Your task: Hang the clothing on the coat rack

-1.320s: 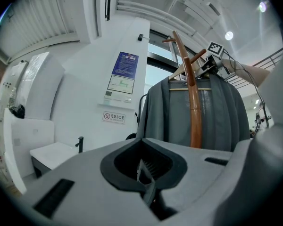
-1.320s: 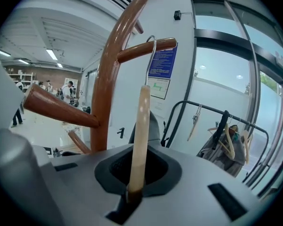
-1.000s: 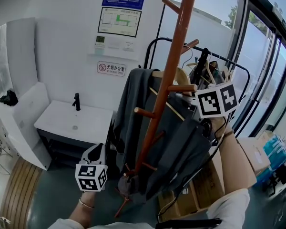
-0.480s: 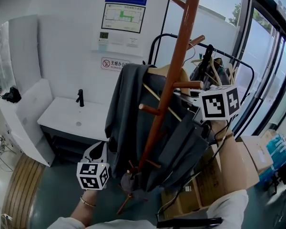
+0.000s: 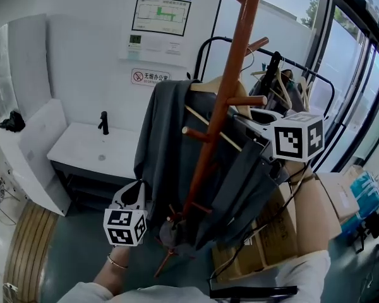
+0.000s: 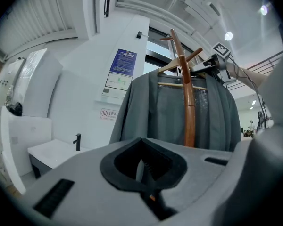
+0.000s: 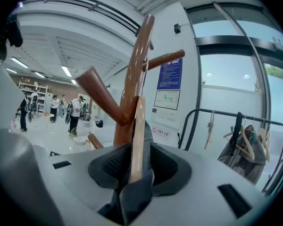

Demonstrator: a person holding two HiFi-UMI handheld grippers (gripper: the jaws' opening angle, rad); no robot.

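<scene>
The left gripper [image 5: 134, 194] is held low before the body and pointed upward, jaws drawn together with nothing between them. The right gripper [image 5: 265, 120] is raised on an extended forearm [image 5: 311, 214]. Its jaws are opening, and a wooden hanger [image 7: 137, 135] and grey cloth [image 7: 137, 197] are seen between the pads, unpressed.

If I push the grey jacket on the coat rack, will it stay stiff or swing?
The grey jacket is probably floppy: its cloth drapes in loose folds. Hung from a wooden hanger on the coat rack, it would likely swing when pushed.
</scene>
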